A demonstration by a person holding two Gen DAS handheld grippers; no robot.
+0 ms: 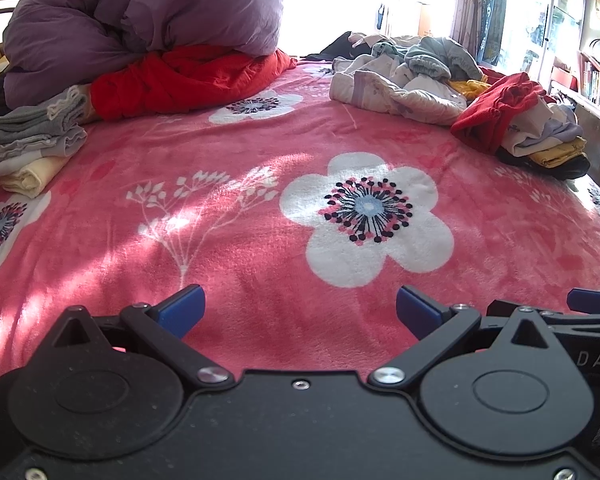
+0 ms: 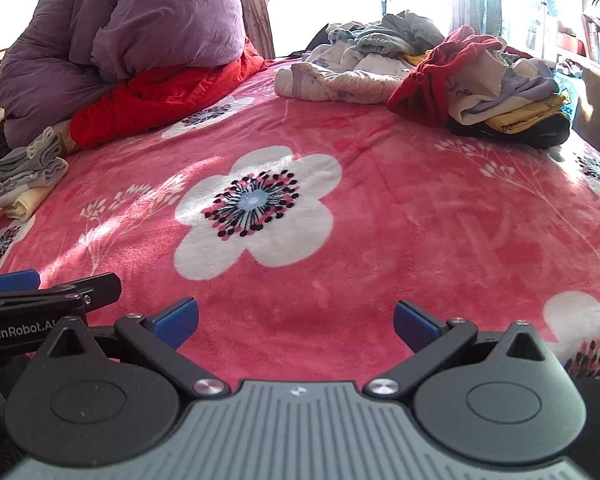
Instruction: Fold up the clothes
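A heap of unfolded clothes point(image 1: 412, 80) lies at the far right of the bed, with a red garment point(image 1: 496, 108) on its near side; the heap point(image 2: 364, 64) and red garment point(image 2: 440, 76) also show in the right wrist view. A small stack of folded grey and cream clothes point(image 1: 32, 140) sits at the left edge, also in the right wrist view point(image 2: 24, 176). My left gripper point(image 1: 300, 312) is open and empty, low over the pink blanket. My right gripper point(image 2: 296, 320) is open and empty beside it, far from the clothes.
The bed carries a pink flowered blanket point(image 1: 260, 208). A rolled purple duvet point(image 1: 140, 24) on a red quilt point(image 1: 188, 76) fills the back left. A bright window is behind, and shelves point(image 1: 592, 80) stand past the bed's right edge.
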